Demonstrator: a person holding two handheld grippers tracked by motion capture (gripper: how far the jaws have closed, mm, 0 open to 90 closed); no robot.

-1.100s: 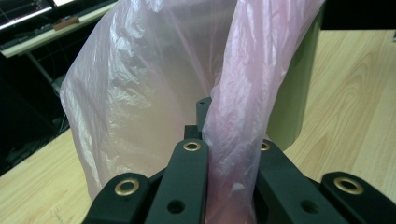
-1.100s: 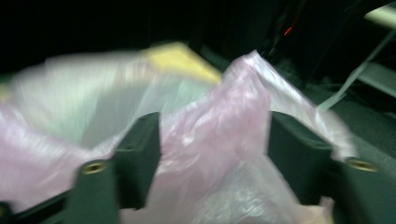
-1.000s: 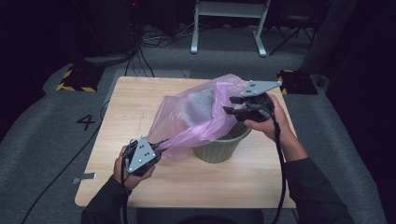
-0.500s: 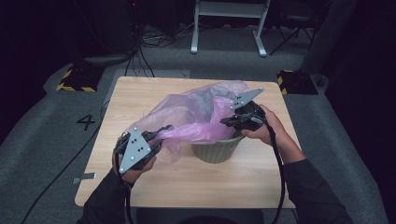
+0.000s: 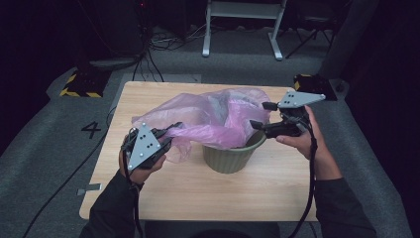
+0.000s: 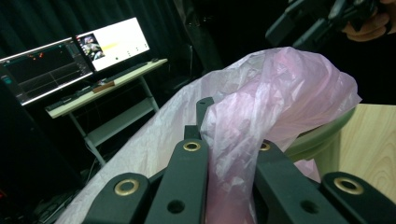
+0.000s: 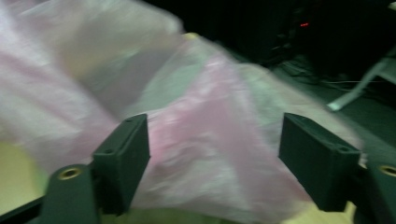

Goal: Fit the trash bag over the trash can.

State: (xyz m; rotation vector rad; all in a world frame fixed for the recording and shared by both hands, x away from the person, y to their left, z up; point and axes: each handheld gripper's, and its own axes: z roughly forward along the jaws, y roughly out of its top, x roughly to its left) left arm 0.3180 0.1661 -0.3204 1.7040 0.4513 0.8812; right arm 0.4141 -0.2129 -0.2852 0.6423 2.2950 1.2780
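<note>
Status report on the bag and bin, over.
Left claw shut on pink bag. Right claw just opened, jaws apart at the bag. Bag draped loosely over green bin, unseated. Nothing blocking.

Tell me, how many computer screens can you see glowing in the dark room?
2. A dark screen sits at the left of the desk in the left gripper view, and a bright white screen right beside it. Others may be hidden.

Overhead plus close claw views — shared bag (image 5: 218, 119)

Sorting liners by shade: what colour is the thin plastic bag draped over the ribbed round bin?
Translucent pink plastic bag; clearest in the high view.
</note>
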